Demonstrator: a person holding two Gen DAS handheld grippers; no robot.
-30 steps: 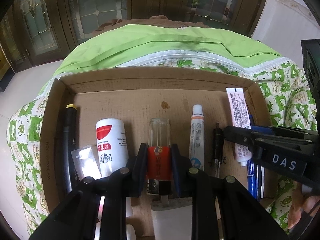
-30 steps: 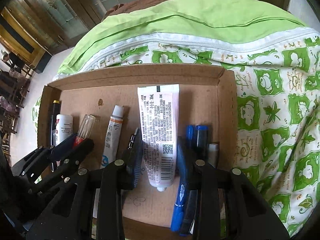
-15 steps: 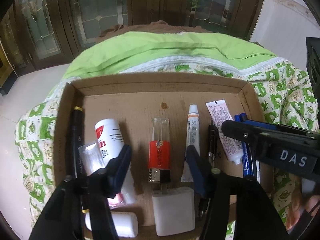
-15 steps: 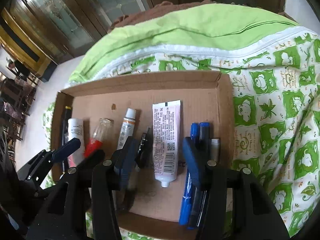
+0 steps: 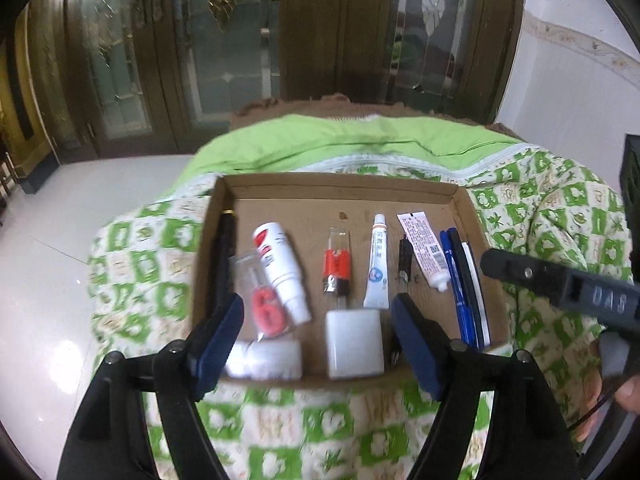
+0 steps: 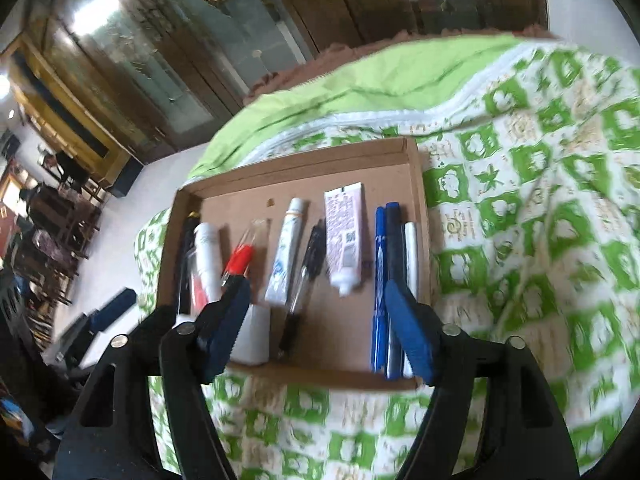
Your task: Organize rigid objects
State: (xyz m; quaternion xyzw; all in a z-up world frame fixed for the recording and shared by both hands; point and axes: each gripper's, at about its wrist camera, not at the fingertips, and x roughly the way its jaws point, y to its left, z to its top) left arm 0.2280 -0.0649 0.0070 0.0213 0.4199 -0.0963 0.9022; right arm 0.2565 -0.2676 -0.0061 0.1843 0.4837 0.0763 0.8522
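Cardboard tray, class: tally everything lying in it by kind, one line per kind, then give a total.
Pens or markers: 5
Squeeze tubes: 2
White bottles or cylinders: 2
Red-and-clear lighter-like item: 1
White block: 1
Clear packet with a red 6: 1
Total in the cardboard tray: 12

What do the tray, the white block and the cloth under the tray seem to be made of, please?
Tray: brown cardboard, matte, with folded walls and a raw edge. White block: probably smooth hard plastic, given its rounded corners and even sheen, though it is blurred. Cloth: soft woven or quilted fabric, printed green and cream, wrinkled, with a stitched seam.
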